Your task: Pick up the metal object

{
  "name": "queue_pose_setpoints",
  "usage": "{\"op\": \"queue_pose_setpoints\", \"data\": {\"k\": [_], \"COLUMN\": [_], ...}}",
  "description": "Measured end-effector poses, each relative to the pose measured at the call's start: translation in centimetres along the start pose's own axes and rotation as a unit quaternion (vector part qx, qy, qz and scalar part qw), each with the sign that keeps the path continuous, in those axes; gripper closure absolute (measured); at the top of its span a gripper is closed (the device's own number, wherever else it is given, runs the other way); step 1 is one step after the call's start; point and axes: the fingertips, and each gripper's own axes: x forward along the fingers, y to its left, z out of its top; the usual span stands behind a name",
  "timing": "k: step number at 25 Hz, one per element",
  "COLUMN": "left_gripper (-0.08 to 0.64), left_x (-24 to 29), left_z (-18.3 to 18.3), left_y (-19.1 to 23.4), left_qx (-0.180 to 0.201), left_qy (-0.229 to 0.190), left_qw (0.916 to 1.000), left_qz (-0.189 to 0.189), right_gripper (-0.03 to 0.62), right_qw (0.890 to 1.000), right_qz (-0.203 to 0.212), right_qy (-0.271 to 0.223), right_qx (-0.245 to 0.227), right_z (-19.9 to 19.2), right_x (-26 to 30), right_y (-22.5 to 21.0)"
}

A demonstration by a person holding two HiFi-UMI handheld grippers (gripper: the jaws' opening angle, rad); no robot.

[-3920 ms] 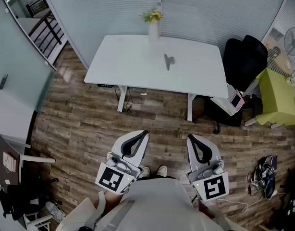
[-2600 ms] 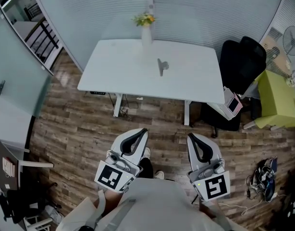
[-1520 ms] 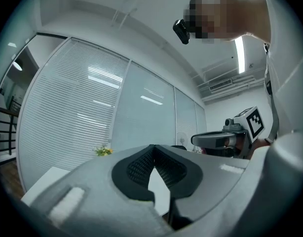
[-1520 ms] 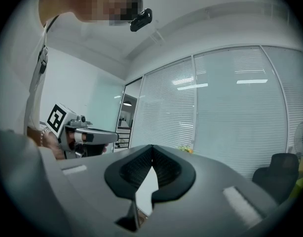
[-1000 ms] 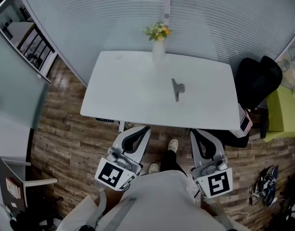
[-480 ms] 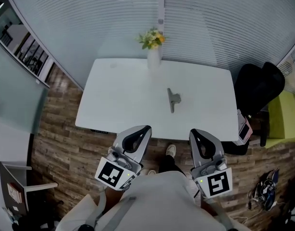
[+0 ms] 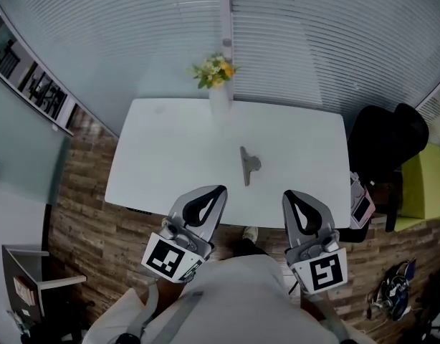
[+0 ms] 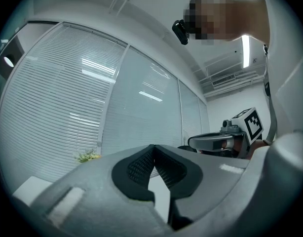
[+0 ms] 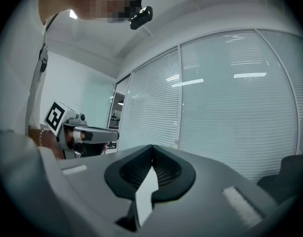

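A small grey metal object point(image 7: 248, 166) lies near the middle of the white table point(image 7: 163, 163) in the head view. My left gripper point(image 7: 218, 188) and right gripper point(image 7: 287, 193) hover side by side at the table's near edge, both short of the object. Each is shut with nothing between its jaws. In the left gripper view the left gripper point(image 8: 152, 146) has its tips touching, and the right gripper point(image 8: 210, 141) shows at the right. In the right gripper view the right gripper point(image 9: 152, 146) is likewise shut, with the left gripper point(image 9: 92, 135) at the left. Neither gripper view shows the metal object.
A white vase of yellow flowers point(image 7: 216, 77) stands at the table's far edge, against slatted blinds. A black office chair point(image 7: 385, 142) and a green seat point(image 7: 431, 185) stand to the right. Wooden floor lies around the table, with a cable bundle point(image 7: 392, 299) at lower right.
The person has walked up to the table, so it and the metal object now sit closer, right in front of the grippers. Both grippers stay shut and level.
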Motion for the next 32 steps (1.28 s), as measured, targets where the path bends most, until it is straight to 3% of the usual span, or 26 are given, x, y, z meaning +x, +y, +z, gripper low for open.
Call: {"op": "queue_pose_setpoints", "data": {"k": [17,32], "left_gripper": [0.554,0.554], "left_x": [11.5,13.5], "left_z": [-1.4,-3.1], "left_y": [1.2,2.4], "left_qx": [-0.001,-0.01], "left_qy": [0.006,0.024], "left_qw": [0.9999,0.9995], "left_qz": [0.011,0.016], "right_gripper": [0.59,0.589], "right_qw": [1.0,1.0], "right_qz": [0.007,0.004], "right_qy": [0.007,0.008], "right_qx": [0.012,0.022], "right_z": [-1.9,-2.8], "right_x": [3.8,5.4], "right_y": [-11.1,-13.1]}}
